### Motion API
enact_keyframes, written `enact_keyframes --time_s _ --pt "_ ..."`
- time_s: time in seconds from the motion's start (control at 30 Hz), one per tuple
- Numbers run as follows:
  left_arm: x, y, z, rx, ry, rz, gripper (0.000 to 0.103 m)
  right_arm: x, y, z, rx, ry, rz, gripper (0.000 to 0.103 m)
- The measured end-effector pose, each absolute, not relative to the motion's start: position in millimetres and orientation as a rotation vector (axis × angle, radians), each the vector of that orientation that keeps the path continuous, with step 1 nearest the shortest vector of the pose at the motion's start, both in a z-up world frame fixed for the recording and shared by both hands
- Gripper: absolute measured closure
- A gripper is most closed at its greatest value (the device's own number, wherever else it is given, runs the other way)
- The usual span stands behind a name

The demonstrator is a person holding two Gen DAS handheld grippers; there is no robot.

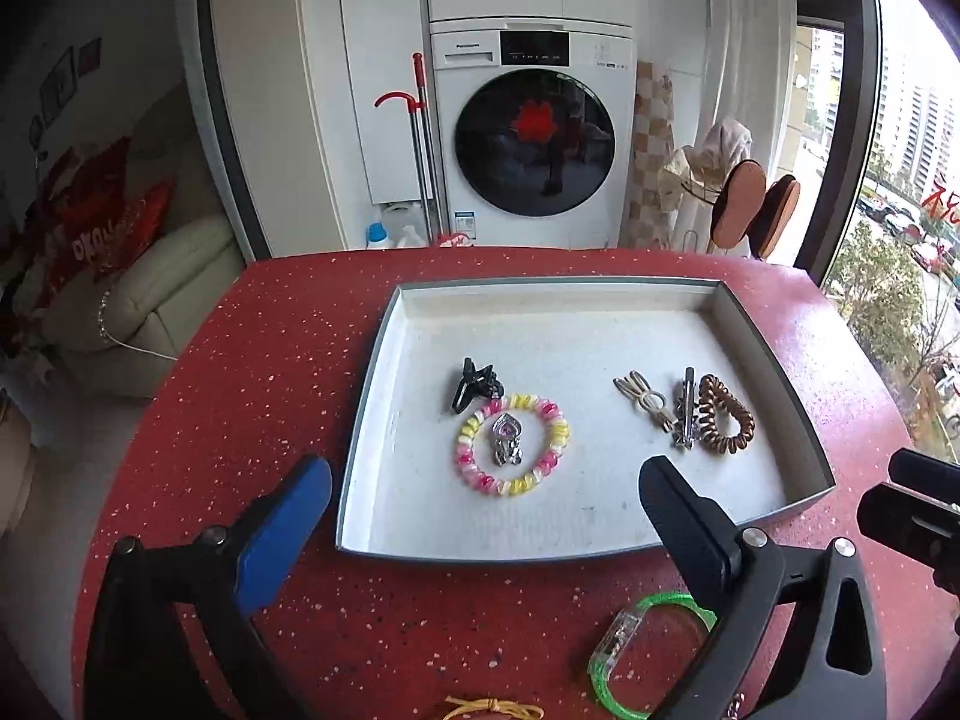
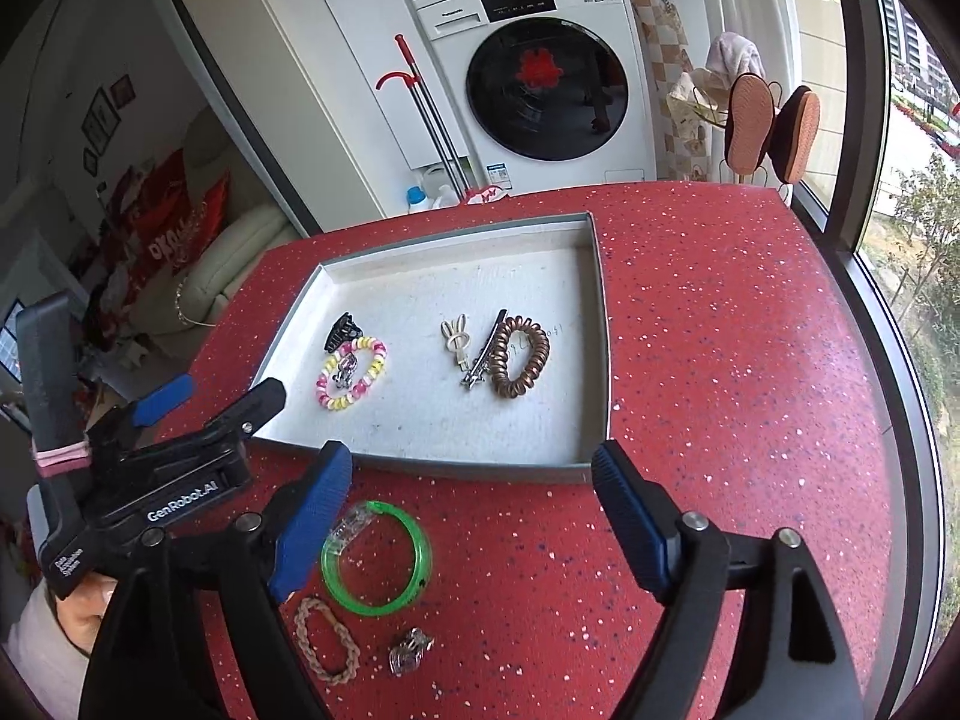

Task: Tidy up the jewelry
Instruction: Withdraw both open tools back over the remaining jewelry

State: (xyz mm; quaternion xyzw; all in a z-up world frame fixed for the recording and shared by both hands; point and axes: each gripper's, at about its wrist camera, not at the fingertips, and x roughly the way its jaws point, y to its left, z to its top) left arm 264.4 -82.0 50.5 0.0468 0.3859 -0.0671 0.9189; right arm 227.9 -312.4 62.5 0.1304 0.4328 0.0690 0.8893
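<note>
- The right gripper (image 2: 474,516) hovers with its blue-padded fingers spread wide and empty, just short of the near rim of the grey tray (image 2: 480,468), on a red speckled table (image 2: 720,360).
- Beneath and between those fingers, on bare tabletop outside the tray, lie a green bangle (image 2: 377,558), a braided tan bracelet (image 2: 327,639) and a small clear clip (image 2: 411,651), near one another.
- The left gripper (image 1: 486,510) also stands agape and holds nothing, its tips over the tray's near-left corner; a bare hand grips its handle at the right camera's lower left edge.
- Inside the tray, a pink-and-yellow beaded bracelet (image 1: 512,444) rings a silver pendant (image 1: 506,438), and a black claw clip (image 1: 475,384) touches the bracelet's far edge.
- Well apart to the right sit a cream bunny-ear clip (image 1: 645,399), a silver hair clip (image 1: 686,408) and a brown coil hair tie (image 1: 725,413), set side by side.
- The tray's far half and the table right of it are open surface.
- In the left view the right finger covers part of the green bangle, and a yellow cord (image 1: 492,708) is cut off by the bottom edge.
</note>
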Motion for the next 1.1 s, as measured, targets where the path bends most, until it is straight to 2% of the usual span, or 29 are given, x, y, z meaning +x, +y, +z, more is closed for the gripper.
enact_keyframes --time_s 0.2,0.6,1.1 --pt "239 -63 45 0.103 0.786 -0.115 0.0 207 -310 66 0.278 0.844 0.155 0.014" --pt "176 -7 23 0.041 0.843 -0.069 0.0 169 -283 33 0.204 0.999 0.187 0.014" --pt "148 -7 -11 0.002 0.931 -0.078 0.0 135 -267 0 0.161 1.054 0.09 0.014"
